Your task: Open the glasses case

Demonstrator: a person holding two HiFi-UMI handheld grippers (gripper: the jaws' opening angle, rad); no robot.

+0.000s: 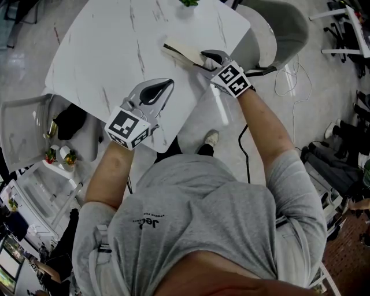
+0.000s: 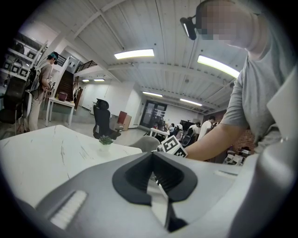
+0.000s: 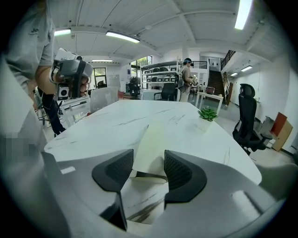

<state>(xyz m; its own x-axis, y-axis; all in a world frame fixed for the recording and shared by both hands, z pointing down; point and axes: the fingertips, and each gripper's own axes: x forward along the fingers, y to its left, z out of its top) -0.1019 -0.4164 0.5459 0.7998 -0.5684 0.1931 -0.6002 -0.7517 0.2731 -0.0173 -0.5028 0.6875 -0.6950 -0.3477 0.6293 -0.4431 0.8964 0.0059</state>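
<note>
A cream glasses case (image 1: 180, 52) lies closed on the white marble table (image 1: 115, 52), near its right edge. My right gripper (image 1: 207, 58) is at the case's near end. In the right gripper view the case (image 3: 151, 139) runs away between the two dark pads (image 3: 116, 174), and its near end fills the gap of the right gripper (image 3: 149, 155), with both sides against the pads. My left gripper (image 1: 168, 84) hovers over the table's near edge, apart from the case and shut on nothing. In its own view the left gripper (image 2: 152, 155) has its pads meeting at the tips.
A small potted plant (image 1: 188, 2) stands at the table's far edge, beyond the case (image 3: 207, 113). A grey chair (image 1: 277, 29) stands to the right of the table and another (image 1: 23, 133) to the left. A cable (image 1: 289, 81) lies on the floor.
</note>
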